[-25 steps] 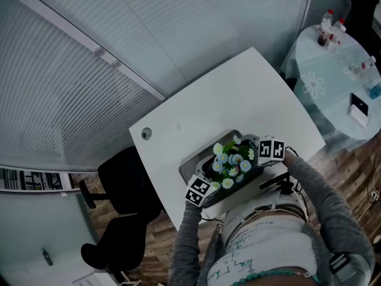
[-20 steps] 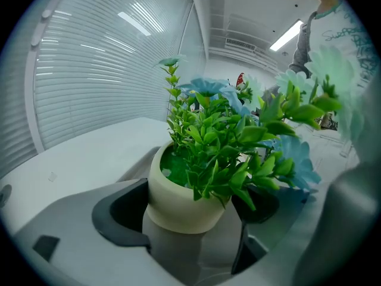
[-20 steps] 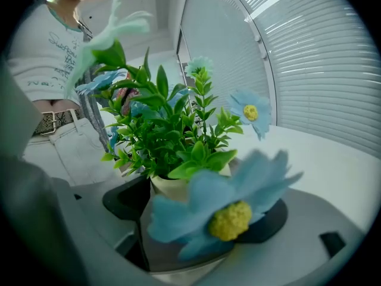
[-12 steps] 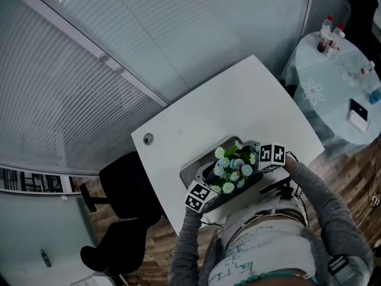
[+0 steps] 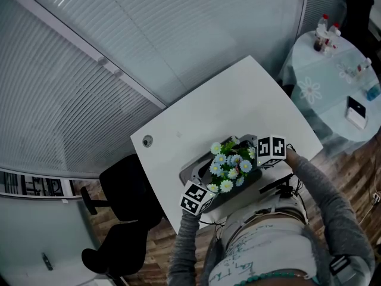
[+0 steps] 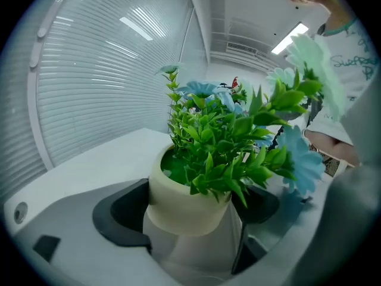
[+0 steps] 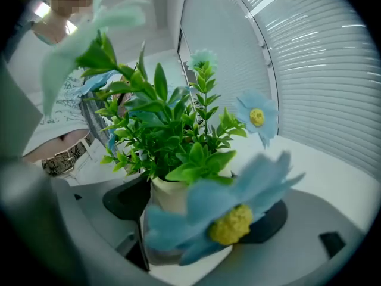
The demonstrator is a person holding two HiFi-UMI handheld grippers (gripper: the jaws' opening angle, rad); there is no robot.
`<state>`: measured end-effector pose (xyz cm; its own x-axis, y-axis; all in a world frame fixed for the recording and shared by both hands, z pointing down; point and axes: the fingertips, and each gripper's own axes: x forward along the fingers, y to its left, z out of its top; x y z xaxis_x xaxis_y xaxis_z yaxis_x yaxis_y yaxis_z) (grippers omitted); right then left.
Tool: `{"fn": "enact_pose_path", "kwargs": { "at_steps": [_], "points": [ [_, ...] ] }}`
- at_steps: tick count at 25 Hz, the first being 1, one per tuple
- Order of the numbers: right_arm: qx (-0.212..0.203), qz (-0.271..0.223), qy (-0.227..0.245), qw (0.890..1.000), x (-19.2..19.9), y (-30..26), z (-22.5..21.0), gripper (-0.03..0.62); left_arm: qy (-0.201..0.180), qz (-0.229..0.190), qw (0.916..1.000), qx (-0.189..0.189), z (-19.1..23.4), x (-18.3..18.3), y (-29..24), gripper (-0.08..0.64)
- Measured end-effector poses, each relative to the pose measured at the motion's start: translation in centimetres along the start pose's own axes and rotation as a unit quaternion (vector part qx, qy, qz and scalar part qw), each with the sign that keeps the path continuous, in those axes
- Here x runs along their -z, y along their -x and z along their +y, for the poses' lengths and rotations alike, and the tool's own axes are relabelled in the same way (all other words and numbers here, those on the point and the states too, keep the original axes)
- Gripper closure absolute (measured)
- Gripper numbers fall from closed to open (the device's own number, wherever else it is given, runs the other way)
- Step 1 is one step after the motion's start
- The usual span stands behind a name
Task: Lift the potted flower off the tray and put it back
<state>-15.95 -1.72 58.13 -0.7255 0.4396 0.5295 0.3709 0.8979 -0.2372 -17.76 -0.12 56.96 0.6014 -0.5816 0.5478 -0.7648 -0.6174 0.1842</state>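
Cream flowerpot (image 6: 178, 202) clamped btwn L gripper (image 6: 191, 222), R gripper (image 7: 201, 218).

An office, by the look of it — a white desk (image 5: 202, 115) with a cable grommet (image 5: 147, 140), a black swivel chair (image 5: 122, 186) at lower left, slatted blinds (image 5: 89, 52) filling the upper left — and ceiling strip lights (image 6: 290, 37).

Potted flower (image 6: 186, 206): cream pot, green leaves, pale blue daisies with yellow centres. Upright, over the grey tray (image 5: 190, 170). Tray flat by tabletop (image 5: 226, 106) near edge. Pot-to-tray contact unclear.
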Motion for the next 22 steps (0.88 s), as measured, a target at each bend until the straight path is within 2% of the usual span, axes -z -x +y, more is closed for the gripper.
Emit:
{"fn": "enact_pose_path", "kwargs": {
  "at_steps": [8,22],
  "points": [
    [-0.006,0.018,0.011,1.000,-2.1,1.2,0.3,0.195,0.002,0.008,0.9999,-0.009,-0.2,-2.0,1.4,0.117],
    [-0.015,0.023,-0.007,1.000,-7.8,5.0,1.7,0.195,0.021,-0.026,0.9994,-0.009,-1.3,-7.9,5.2,0.117]
  ]
}}
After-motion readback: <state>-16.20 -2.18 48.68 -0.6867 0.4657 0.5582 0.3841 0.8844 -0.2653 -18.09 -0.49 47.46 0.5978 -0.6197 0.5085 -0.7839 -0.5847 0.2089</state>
